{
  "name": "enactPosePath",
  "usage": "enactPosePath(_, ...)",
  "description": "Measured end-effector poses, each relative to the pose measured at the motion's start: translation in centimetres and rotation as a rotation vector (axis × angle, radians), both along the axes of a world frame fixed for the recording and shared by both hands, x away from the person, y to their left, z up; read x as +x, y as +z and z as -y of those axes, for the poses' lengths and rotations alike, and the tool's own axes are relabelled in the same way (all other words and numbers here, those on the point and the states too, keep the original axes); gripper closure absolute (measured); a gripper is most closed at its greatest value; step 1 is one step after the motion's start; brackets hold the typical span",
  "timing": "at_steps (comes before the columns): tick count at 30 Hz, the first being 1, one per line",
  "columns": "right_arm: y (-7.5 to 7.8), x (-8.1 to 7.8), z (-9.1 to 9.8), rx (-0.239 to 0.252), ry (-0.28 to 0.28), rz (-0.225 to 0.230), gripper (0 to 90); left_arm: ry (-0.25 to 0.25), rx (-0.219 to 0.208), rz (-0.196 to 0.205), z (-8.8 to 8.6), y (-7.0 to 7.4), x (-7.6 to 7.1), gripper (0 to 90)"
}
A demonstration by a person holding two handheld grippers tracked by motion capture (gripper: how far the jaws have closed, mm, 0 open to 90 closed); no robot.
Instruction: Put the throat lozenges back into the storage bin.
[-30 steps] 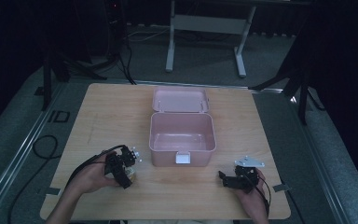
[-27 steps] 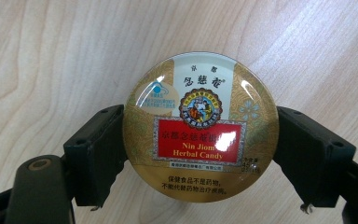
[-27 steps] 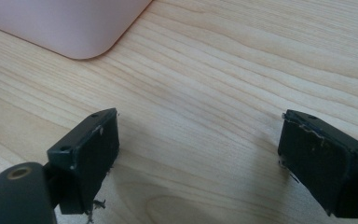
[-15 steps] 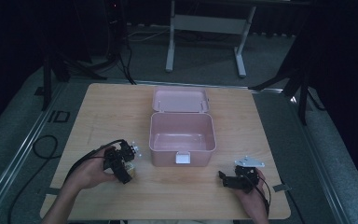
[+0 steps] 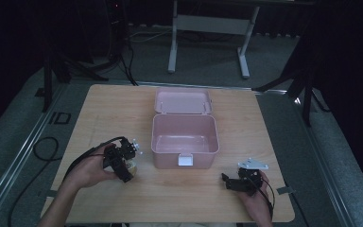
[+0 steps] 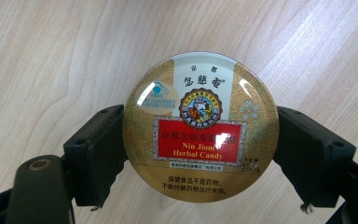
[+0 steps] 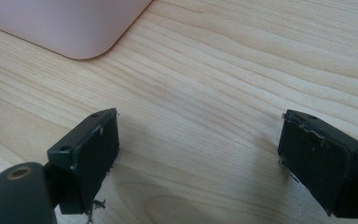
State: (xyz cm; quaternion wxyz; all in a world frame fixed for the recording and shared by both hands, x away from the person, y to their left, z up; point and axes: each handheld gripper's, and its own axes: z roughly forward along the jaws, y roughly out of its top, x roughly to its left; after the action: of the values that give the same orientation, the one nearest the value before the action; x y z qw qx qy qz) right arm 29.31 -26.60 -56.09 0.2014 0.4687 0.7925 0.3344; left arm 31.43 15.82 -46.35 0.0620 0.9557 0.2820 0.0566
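Tin (image 6: 200, 128) sits mid-frame between my left claw (image 6: 200, 154) pads, both pressing its rim, clamped. High view: lower left, just left of pink box (image 5: 184, 135). My right claw (image 7: 200, 158) gapes wide, lower right, holding nothing.

candy tin (image 6: 200, 128) sides behind fingers (image 6: 98, 154)

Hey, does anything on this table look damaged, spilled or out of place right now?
Nothing spilled or askew. The pink box sits open and empty, and the candy tin sits squarely between the left gripper jaws. The only wear: the right gripper jaw pads are frayed at their edges, with loose threads.
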Motion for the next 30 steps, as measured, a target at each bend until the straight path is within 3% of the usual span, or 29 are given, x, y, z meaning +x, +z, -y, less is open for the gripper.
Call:
enactPosePath(15, 0.0, 0.0, 0.0, 0.003, -0.002, 0.000, 12.2, -0.002, -0.020, 0.012, -0.2, 1.8, 0.5, 21.0)
enactPosePath(30, 0.0, 0.0, 0.0, 0.002, -0.002, 0.000, 12.2, -0.018, -0.004, 0.030, -0.2, 3.4, 1.1, 21.0)
